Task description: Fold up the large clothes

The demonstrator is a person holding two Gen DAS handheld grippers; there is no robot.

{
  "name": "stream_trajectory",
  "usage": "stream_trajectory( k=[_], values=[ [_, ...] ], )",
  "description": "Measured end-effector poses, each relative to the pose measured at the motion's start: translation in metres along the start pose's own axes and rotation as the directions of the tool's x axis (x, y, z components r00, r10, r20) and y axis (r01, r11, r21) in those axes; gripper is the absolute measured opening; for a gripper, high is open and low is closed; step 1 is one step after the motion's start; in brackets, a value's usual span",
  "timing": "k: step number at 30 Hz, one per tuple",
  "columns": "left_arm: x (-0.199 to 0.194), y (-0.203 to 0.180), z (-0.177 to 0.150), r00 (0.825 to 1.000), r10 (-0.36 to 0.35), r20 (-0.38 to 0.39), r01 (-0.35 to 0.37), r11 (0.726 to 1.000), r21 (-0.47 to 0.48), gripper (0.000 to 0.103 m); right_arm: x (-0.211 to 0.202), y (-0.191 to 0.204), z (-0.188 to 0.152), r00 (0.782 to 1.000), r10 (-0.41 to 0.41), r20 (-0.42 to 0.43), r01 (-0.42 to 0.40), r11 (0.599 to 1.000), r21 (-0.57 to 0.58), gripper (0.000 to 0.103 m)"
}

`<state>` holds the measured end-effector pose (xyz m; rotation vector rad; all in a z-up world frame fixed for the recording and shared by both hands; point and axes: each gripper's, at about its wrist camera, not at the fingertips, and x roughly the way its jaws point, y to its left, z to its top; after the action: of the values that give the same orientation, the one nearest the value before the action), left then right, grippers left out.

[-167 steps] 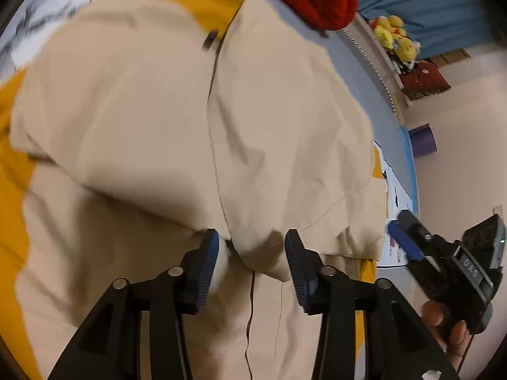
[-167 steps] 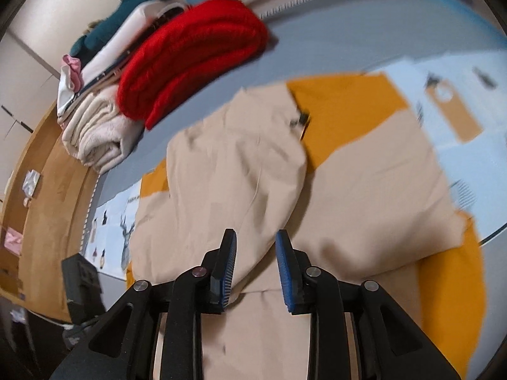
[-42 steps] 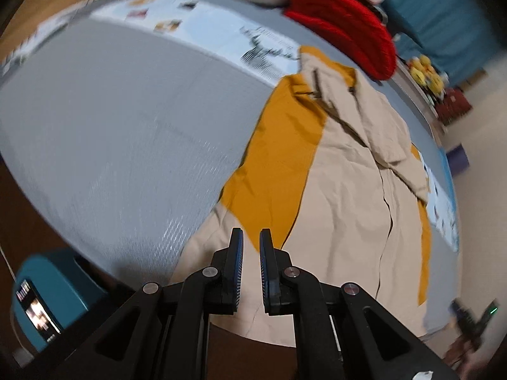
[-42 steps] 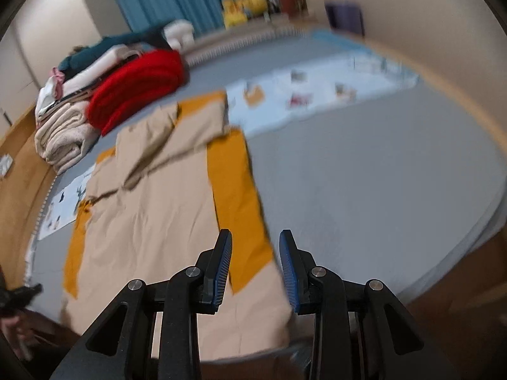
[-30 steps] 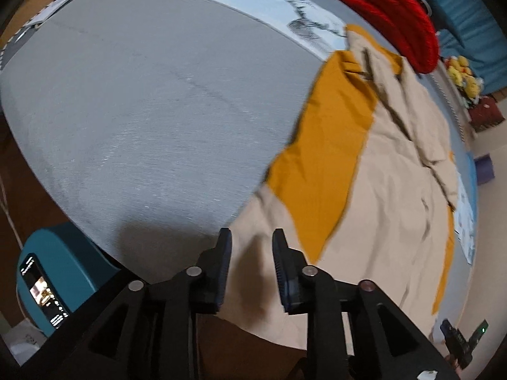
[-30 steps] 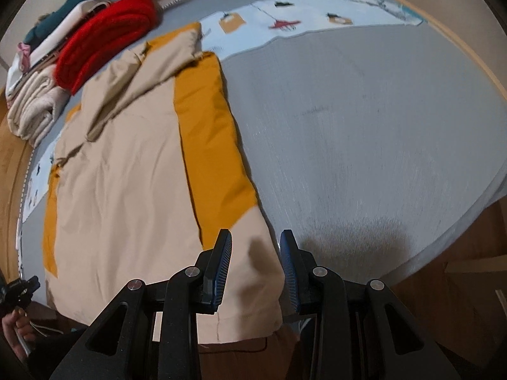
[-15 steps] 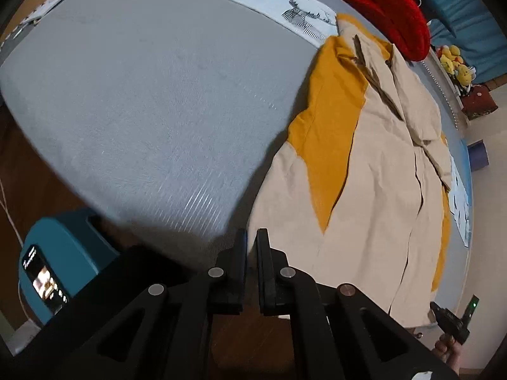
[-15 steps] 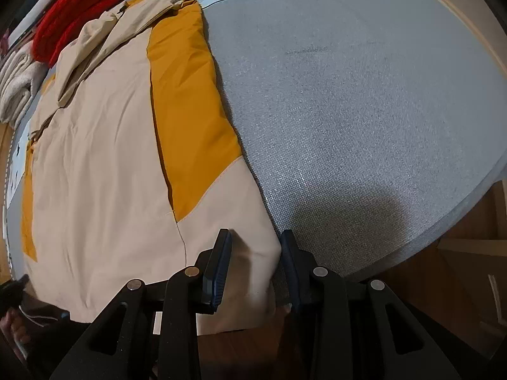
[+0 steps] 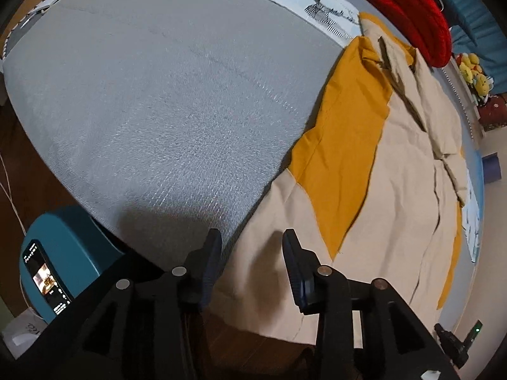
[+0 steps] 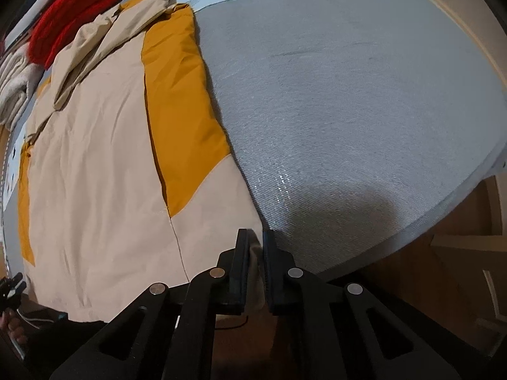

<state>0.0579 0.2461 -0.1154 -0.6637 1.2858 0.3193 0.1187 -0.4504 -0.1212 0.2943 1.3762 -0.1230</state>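
Observation:
A large beige and mustard jacket (image 9: 396, 174) (image 10: 95, 158) lies flat on the grey mattress (image 9: 158, 95) (image 10: 348, 95), its hem hanging over the near edge. In the left wrist view my left gripper (image 9: 253, 253) points down over one hem corner. Its jaws are opening, with the cloth's edge lying loose between them. In the right wrist view my right gripper (image 10: 253, 247) is closing on the other hem corner, and a fold of beige cloth is pinched between its pads. The right gripper (image 9: 456, 345) also shows small at the bottom right of the left wrist view.
A red knit (image 9: 405, 9) (image 10: 73, 9) and folded pale clothes (image 10: 12, 88) lie beyond the jacket's collar. A teal stand holding a phone (image 9: 63, 253) sits on the floor by the left corner. Wooden floor (image 10: 443, 285) lies below the mattress edge. Yellow plush toys (image 9: 475, 69) sit far back.
The left jaws, shut half a second ago, now stand apart over the hem corner. The right jaws have narrowed onto the hem corner that lay between them.

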Motion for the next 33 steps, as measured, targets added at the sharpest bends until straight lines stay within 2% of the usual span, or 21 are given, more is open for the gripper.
stream_trajectory(
  k=[2,3,4,6,7,11,13,14,15,16,18,20,22,25,28,30,31,32,33],
  values=[
    [0.008,-0.003,0.002,1.000,0.015,-0.014,-0.015,1.000,0.012,0.039,-0.005,-0.004,0.004,0.999,0.016,0.030,-0.017,0.999,0.030,0.012],
    [0.010,-0.007,0.002,1.000,0.020,-0.017,-0.020,1.000,0.018,0.040,-0.007,-0.005,0.008,0.998,0.033,0.045,-0.035,0.998,0.044,0.016],
    [0.013,-0.009,0.003,1.000,0.025,-0.019,-0.024,0.999,0.029,0.040,-0.007,-0.004,0.010,0.997,0.052,0.052,-0.055,0.997,0.051,0.021],
    [0.016,-0.013,0.003,0.999,0.031,-0.019,-0.030,0.999,0.045,0.041,-0.003,0.000,0.013,0.996,0.070,0.049,-0.073,0.996,0.043,0.043],
    [0.019,-0.015,0.002,0.999,0.038,-0.022,-0.036,0.998,0.058,0.042,0.001,0.005,0.014,0.997,0.061,0.036,-0.062,0.998,0.022,0.044],
    [0.029,-0.019,-0.001,0.997,0.071,-0.027,-0.069,0.993,0.093,0.042,0.023,0.020,0.009,0.999,0.017,-0.030,-0.018,0.999,-0.032,0.044],
    [0.030,-0.023,-0.003,0.996,0.091,-0.011,-0.089,0.989,0.117,0.042,0.023,0.024,0.009,1.000,-0.005,-0.020,0.004,0.999,-0.055,0.042],
    [0.030,-0.025,-0.004,0.995,0.096,-0.003,-0.095,0.988,0.124,0.040,0.022,0.027,0.009,1.000,-0.006,-0.016,0.005,0.998,-0.068,0.032],
    [0.030,-0.027,-0.005,0.995,0.103,0.003,-0.103,0.985,0.138,0.032,0.021,0.030,0.010,1.000,0.000,-0.013,-0.001,0.997,-0.080,0.019],
    [0.029,-0.029,-0.007,0.994,0.106,0.006,-0.106,0.982,0.155,0.003,0.020,0.031,0.010,1.000,0.010,-0.010,-0.011,0.996,-0.085,0.016],
    [0.019,-0.034,-0.011,0.993,0.106,0.043,-0.112,0.978,0.177,0.002,0.015,0.035,0.011,1.000,0.021,0.008,-0.020,0.995,-0.098,0.007],
    [0.007,-0.042,-0.018,0.989,0.126,0.077,-0.140,0.964,0.224,0.002,0.004,0.039,0.007,0.999,0.023,0.046,-0.017,0.993,-0.114,0.006],
    [-0.001,-0.048,-0.030,0.981,0.173,0.092,-0.192,0.939,0.287,0.002,-0.012,0.040,0.005,0.996,0.027,0.091,-0.016,0.993,-0.121,0.005],
    [0.007,-0.045,-0.041,0.980,0.195,0.037,-0.197,0.927,0.318,0.002,-0.023,0.033,0.003,0.994,-0.003,0.109,0.013,0.995,-0.099,0.005],
    [0.016,-0.040,-0.037,0.981,0.195,-0.013,-0.181,0.933,0.311,0.006,-0.014,0.027,0.000,0.997,-0.039,0.072,0.044,0.997,-0.068,0.005],
    [0.022,-0.039,-0.033,0.984,0.171,-0.038,-0.155,0.948,0.277,0.008,-0.005,0.027,0.000,0.998,-0.053,0.044,0.055,0.996,-0.066,0.006],
    [0.024,-0.037,-0.031,0.987,0.157,-0.045,-0.140,0.956,0.259,0.016,-0.002,0.026,-0.001,0.998,-0.057,0.035,0.060,0.996,-0.067,0.006],
    [0.025,-0.037,-0.030,0.988,0.148,-0.047,-0.131,0.959,0.249,0.024,0.001,0.027,-0.001,0.998,-0.065,0.026,0.066,0.996,-0.066,0.011],
    [0.027,-0.037,-0.029,0.989,0.140,-0.050,-0.124,0.963,0.241,0.025,0.003,0.027,-0.001,0.997,-0.079,0.019,0.080,0.995,-0.060,0.019]
  ],
)
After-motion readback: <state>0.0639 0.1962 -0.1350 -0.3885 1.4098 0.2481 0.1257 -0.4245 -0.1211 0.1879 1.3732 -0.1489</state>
